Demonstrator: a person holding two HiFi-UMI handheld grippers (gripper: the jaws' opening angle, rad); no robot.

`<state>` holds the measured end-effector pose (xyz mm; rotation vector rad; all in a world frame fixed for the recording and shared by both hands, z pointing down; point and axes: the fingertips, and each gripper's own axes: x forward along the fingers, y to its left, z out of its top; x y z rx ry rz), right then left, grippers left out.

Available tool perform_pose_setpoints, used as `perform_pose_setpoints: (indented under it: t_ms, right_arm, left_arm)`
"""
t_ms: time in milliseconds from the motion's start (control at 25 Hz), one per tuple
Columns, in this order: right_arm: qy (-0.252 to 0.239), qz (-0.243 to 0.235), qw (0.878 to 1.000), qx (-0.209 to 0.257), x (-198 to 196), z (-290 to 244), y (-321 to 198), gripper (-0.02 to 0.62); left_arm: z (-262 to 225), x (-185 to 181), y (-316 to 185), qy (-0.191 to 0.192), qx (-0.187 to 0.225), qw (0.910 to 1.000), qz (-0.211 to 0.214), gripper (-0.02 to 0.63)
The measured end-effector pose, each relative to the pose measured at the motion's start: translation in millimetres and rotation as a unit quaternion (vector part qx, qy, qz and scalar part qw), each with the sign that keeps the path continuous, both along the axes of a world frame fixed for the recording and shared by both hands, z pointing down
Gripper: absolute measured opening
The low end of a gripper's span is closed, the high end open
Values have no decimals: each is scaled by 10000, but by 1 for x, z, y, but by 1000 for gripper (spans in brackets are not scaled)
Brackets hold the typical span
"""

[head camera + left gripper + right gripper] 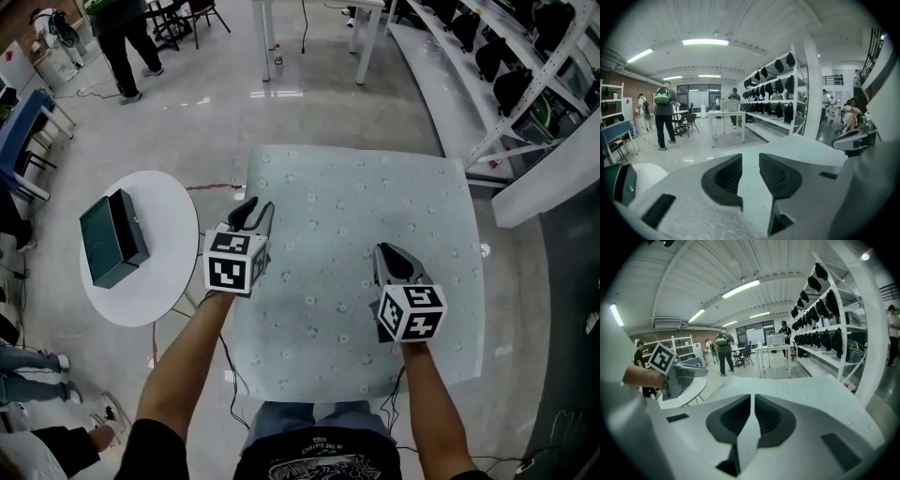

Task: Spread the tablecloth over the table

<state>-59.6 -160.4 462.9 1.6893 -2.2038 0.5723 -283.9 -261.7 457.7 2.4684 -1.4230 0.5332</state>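
Left tool (262,204) narrowly apart, right tool (386,251) all but together, seemingly empty, above spread tablecloth (356,202).

Glossy floor (319,112), white shelving (448,82), round side table (164,272), ceiling strip lights (705,42)

Free room above tablecloth (347,216) — rack (450,94) right

The head view looks steeply down from above the tabletop's (366,197) near edge. Each gripper view sits low just behind its own jaws, facing across the far edge toward the shelving (773,89) and white table (724,113), which both share
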Motion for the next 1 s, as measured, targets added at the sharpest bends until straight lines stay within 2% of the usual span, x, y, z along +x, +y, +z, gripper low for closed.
perform_pose_setpoints:
  t_ms: [360,680,1000]
  right_arm:
    - [-176,-244,9992,245,48,-43,56,6]
    - [-381,-533,9967,470,86,-77,116,6]
    - [-371,-826,9931,750,115,-110,158,6]
  left_arm:
    - [-58,65,82,100,273,9995,-111,121]
    - [-99,119,168,242,468,9983,-268,112]
    - [-120,165,239,211,608,9973,-342,92]
